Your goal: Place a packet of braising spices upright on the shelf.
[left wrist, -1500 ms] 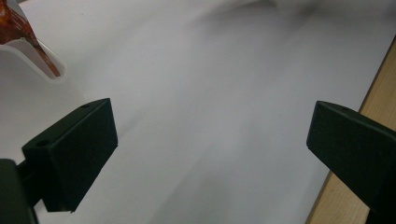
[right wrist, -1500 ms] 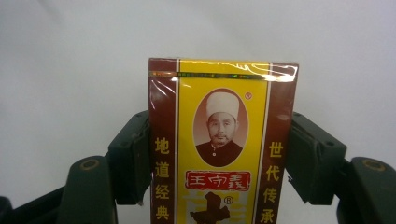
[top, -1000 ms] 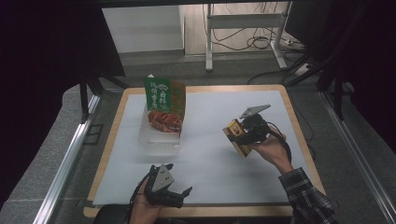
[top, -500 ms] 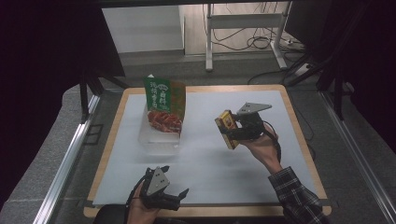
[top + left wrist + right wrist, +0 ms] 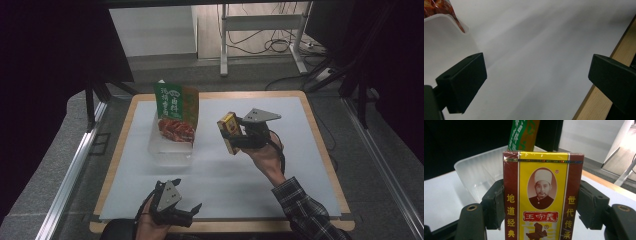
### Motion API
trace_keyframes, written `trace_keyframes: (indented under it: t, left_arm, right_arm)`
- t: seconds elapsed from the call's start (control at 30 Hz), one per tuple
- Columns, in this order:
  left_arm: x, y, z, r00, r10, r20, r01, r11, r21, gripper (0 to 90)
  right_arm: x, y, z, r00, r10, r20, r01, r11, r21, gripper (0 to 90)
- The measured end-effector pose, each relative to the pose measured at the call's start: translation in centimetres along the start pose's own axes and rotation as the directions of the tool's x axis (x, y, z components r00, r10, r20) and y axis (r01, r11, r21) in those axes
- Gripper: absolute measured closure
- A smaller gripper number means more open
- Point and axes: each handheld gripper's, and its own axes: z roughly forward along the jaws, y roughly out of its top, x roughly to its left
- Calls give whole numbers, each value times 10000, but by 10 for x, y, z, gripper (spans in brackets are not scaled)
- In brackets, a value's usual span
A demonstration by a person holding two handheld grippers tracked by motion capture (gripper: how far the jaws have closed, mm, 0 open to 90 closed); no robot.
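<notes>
Yellow box (image 5: 229, 131) sits clamped in the right tool (image 5: 239, 134), lifted off the surface (image 5: 300, 150) beside the clear tub (image 5: 170, 150), likely for dropping in. Left tool (image 5: 534, 82) gapes empty, parked aside. Right gripper view: pads (image 5: 495, 203) squeeze the box's (image 5: 541, 197) sides, tub (image 5: 479, 173) just ahead.

Yellow-and-maroon box (image 5: 543, 197), green-and-red bag (image 5: 175, 112), translucent white bin (image 5: 167, 150).
</notes>
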Motion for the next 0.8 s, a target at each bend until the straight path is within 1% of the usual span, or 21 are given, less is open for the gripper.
trace_keyframes:
  t: [0.2, 0.33, 0.47, 0.6, 0.8]
  left_arm:
    - [1, 0, -1, 10000, -27, -29, 27, 10000, -55, 13]
    - [0, 1, -1, 10000, 6, -15, -6, 10000, -65, 13]
    - [-1, 1, 0, 10000, 52, 9, -52, 10000, -58, 14]
    - [-1, 1, -1, 10000, 23, 5, -23, 10000, -91, 14]
    - [-1, 1, -1, 10000, 40, 29, -40, 9999, -116, 14]
  right_arm:
    - [10, 3, 8, 10000, -76, 62, 77, 9997, -251, 320]
    - [16, 4, 16, 10000, 21, 12, -20, 9991, -414, 320]
    - [24, 6, 26, 9998, 94, -160, -103, 9983, -580, 320]
    - [35, 8, 37, 9994, 67, -328, -94, 9967, -806, 320]
    - [49, 13, 54, 9987, 96, -503, -146, 9949, -1000, 320]
